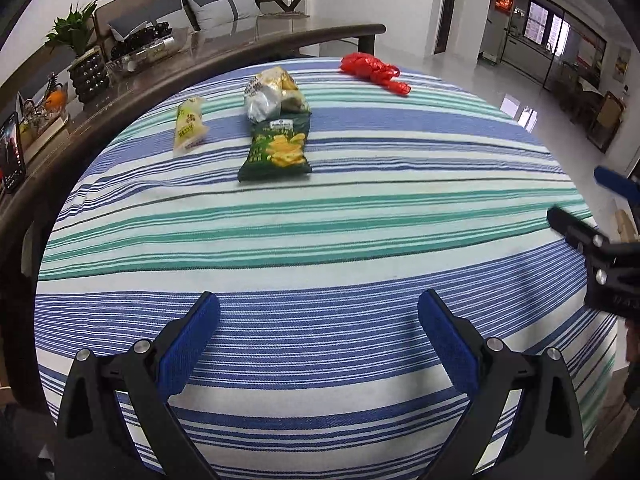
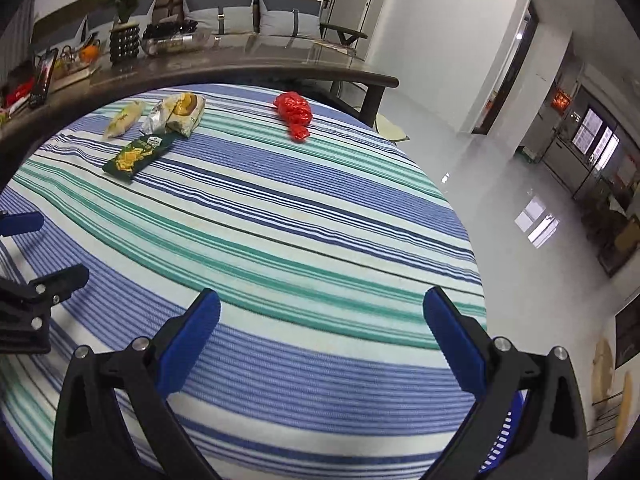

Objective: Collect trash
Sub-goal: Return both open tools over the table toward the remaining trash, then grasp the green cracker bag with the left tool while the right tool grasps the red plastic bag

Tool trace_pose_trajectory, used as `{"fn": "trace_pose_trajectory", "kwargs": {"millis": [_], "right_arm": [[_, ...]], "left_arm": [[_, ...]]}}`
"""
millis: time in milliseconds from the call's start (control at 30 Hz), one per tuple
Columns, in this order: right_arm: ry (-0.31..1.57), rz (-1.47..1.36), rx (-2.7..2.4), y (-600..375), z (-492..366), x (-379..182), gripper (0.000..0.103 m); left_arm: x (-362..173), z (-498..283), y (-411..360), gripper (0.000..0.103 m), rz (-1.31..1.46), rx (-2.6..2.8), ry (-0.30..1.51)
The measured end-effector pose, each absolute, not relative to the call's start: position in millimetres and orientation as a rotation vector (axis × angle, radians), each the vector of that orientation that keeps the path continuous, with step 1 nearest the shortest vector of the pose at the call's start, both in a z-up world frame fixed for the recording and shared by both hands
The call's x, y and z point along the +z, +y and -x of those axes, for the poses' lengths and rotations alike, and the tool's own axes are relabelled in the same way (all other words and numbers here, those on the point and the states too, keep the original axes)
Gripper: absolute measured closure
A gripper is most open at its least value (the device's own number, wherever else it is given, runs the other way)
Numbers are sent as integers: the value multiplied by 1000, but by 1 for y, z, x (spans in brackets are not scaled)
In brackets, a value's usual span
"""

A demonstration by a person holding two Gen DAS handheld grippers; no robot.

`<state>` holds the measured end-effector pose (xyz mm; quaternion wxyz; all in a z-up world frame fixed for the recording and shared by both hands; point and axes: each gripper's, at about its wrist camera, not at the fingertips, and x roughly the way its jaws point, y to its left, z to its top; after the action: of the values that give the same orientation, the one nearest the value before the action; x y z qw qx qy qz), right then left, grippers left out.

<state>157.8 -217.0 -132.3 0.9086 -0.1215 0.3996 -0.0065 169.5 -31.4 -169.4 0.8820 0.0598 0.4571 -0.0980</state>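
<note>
On the striped tablecloth (image 1: 320,208) lie a green chip bag (image 1: 276,148), a crumpled silver and yellow snack bag (image 1: 272,94), a pale yellow wrapper (image 1: 189,124) and a red plastic bag (image 1: 374,70), all at the far side. The right wrist view shows them too: green chip bag (image 2: 138,154), silver and yellow bag (image 2: 176,114), pale wrapper (image 2: 124,118), red bag (image 2: 294,114). My left gripper (image 1: 318,312) is open and empty over the near part of the table. My right gripper (image 2: 322,308) is open and empty, near the table's right edge.
A dark curved counter (image 1: 120,92) behind the table holds a potted plant (image 1: 80,60), a fruit basket, a phone (image 1: 12,152) and bottles. A sofa with grey cushions (image 2: 240,12) stands behind. Glossy floor (image 2: 500,184) lies to the right. A blue basket (image 2: 500,440) shows under my right gripper.
</note>
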Motion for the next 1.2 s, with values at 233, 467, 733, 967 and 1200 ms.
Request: {"fn": "trace_pose_trajectory", "kwargs": {"millis": [233,467,733,967,1200], "right_arm": [[826,279,-31,-214,-174,-137,5],[978,142,108,-214,-198,-169,5],[979,47,145,-221,-202,-176,5],[980,43,152,-221,-202,-176,5],[999,-74,204,-259,-254,-168,5]], "left_arm": [[-177,-172,-30,5,-117,-200,963],[-170,-182,-18,5,-61,-275,965],[-155,-265,-12,5,-79,-253,954],[-165,-288,-27,37,-130,-252,940],[-171,-287,-26,60,-113,-286,905]]}}
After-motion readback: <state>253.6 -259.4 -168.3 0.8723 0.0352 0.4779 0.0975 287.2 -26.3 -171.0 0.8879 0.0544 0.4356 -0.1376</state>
